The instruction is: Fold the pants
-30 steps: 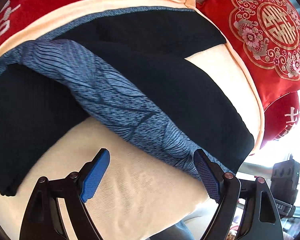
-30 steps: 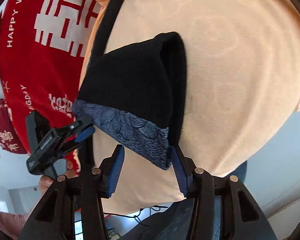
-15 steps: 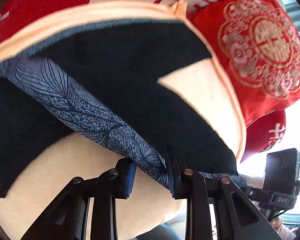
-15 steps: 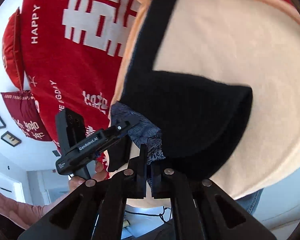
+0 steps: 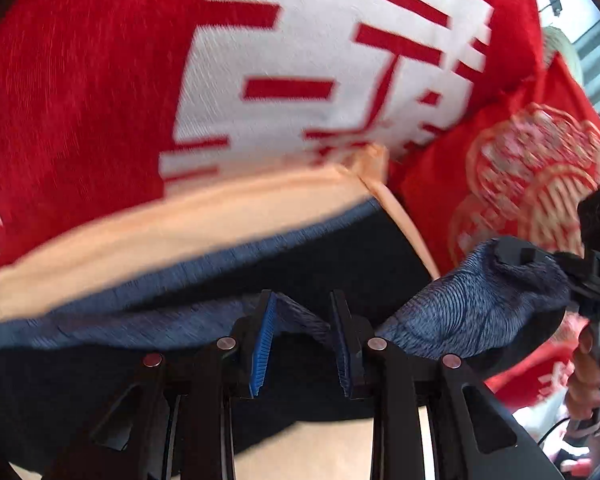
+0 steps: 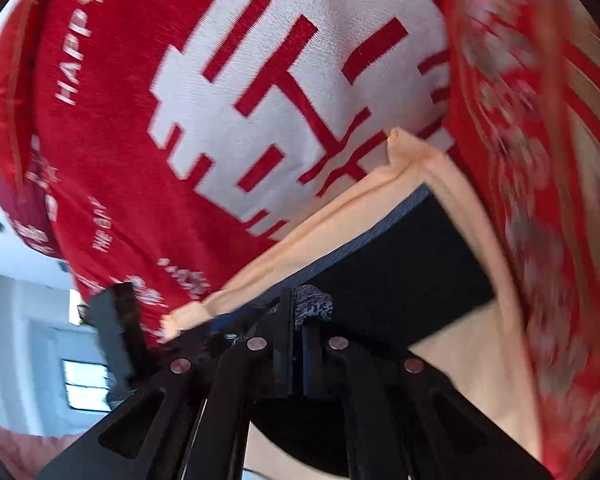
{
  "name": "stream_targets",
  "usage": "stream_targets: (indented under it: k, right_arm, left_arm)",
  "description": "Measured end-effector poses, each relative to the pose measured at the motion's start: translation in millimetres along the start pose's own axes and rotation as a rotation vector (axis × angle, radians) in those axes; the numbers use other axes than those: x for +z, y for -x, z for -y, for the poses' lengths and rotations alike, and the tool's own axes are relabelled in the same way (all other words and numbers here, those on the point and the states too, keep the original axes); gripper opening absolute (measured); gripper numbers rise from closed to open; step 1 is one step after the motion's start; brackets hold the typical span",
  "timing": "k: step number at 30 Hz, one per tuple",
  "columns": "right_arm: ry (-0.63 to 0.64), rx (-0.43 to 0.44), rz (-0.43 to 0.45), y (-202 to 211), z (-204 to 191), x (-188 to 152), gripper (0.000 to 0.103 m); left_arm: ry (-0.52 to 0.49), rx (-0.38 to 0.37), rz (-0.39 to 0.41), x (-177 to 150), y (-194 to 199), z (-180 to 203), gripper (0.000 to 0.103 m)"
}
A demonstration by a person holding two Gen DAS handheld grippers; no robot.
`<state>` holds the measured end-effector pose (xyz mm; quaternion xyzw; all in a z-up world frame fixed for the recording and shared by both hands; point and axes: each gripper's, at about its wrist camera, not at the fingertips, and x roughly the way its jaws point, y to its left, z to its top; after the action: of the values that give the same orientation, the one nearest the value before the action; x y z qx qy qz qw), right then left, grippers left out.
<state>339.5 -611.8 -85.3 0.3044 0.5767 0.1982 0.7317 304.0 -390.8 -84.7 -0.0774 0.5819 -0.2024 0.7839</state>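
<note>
We hold the pants (image 5: 472, 312) by the patterned band, left gripper (image 5: 304, 340) and right gripper (image 6: 298, 344) both clenched on it, its long axis running between them, the far waist edge (image 5: 220, 264) ahead.

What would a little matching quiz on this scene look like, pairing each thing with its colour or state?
Things:
1. left gripper
2. pants
3. cushion
4. blanket

Colours or states:
A. peach, lying under the dark fabric
B. red with big white characters
C. black with a blue patterned band
D. shut on the blue patterned band

Pairs: 1-D, 2-C, 3-A, 4-B
</note>
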Motion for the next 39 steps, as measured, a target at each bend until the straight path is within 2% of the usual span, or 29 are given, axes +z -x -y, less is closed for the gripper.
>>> stream_targets:
  k: [2,3,4,6,8,10,11,15,18,20,22,24,26,27,28,30,33,35,36,37,38,39]
  right_arm:
    - [-0.001,-0.047,-0.021,-15.3,10.1,8.6,0.006]
    - [-0.007,-0.071,-0.026,-22.4,14.4,14.1,0.006]
    - [-0.014,-0.093,-0.034,-30.0,19.6,19.3,0.007]
    - [-0.009,-0.127,-0.039,-40.4,23.4,26.3,0.009]
    - [0.04,-0.191,-0.04,-48.3,19.7,32.6,0.026]
    - [0.102,-0.262,-0.007,-48.5,11.5,38.2,0.087]
    - [0.123,-0.28,0.017,-46.0,7.8,40.7,0.09]
    - [0.12,-0.244,0.067,-24.6,-4.2,40.6,0.09]
    - [0.046,-0.248,0.08,-11.6,5.3,4.6,0.088]
    - [-0.025,-0.287,0.043,-14.8,22.3,-27.3,0.079]
    - [-0.111,-0.323,-0.003,-24.2,43.0,-58.1,0.061]
    - [-0.219,-0.366,-0.045,-34.6,70.4,-79.6,0.055]
    - [-0.3,-0.354,-0.009,-39.3,91.2,-84.5,0.051]
    - [-0.285,-0.366,0.013,-40.2,91.0,-81.8,0.042]
    - [-0.244,-0.376,0.032,-42.3,86.1,-74.9,0.024]
    - [-0.181,-0.366,0.064,-38.8,72.1,-60.7,0.01]
    - [-0.068,-0.307,0.135,-19.0,48.3,-43.1,0.008]
    - [-0.023,-0.307,0.121,-21.8,43.6,-41.0,0.008]
    - [-0.013,-0.323,0.086,-29.0,48.1,-39.2,0.009]
    - [-0.03,-0.356,0.013,-42.3,58.5,-39.1,0.012]
    - [-0.083,-0.394,-0.063,-56.2,71.6,-42.3,0.013]
    - [-0.149,-0.393,-0.11,-60.9,86.4,-47.5,0.017]
  left_arm:
    - [0.007,0.063,0.004,8.1,-6.3,-6.8,0.032]
    - [0.015,0.085,0.003,9.2,-8.0,-11.1,0.051]
    - [0.031,0.11,0.013,8.6,-6.5,-18.1,0.077]
    - [0.056,0.144,0.047,3.3,-0.2,-30.0,0.08]
    - [0.063,0.173,0.029,-4.2,0.5,-41.2,0.08]
    - [0.074,0.21,0.01,-13.3,-3.7,-49.4,0.08]
    - [0.073,0.236,-0.011,-19.4,-8.3,-54.7,0.08]
    - [0.04,0.332,-0.078,-40.5,-30.2,-68.0,0.08]
    - [0.036,0.374,-0.131,-52.9,-47.8,-78.0,0.08]
    - [0.057,0.371,-0.134,-57.6,-52.7,-83.8,0.08]
    - [0.067,0.373,-0.13,-58.4,-54.1,-86.3,0.082]
    - [0.069,0.374,-0.129,-58.7,-55.6,-88.7,0.082]
    - [0.063,0.374,-0.127,-59.4,-57.1,-89.9,0.082]
    - [0.059,0.374,-0.125,-59.7,-57.8,-90.6,0.083]
    - [0.055,0.376,-0.122,-60.6,-56.8,-92.1,0.084]
    - [0.056,0.376,-0.122,-61.1,-55.5,-94.2,0.084]
    - [0.075,0.392,-0.123,-65.3,-49.6,-92.4,0.084]
    - [0.077,0.4,-0.103,-66.4,-42.4,-93.3,0.084]
    - [0.075,0.409,-0.105,-67.2,-41.8,-94.5,0.084]
    - [0.076,0.418,-0.111,-68.3,-42.1,-97.0,0.084]
    - [0.083,0.431,-0.124,-69.2,-43.8,-101.2,0.084]
    - [0.095,0.442,-0.14,-69.5,-45.4,-105.3,0.084]
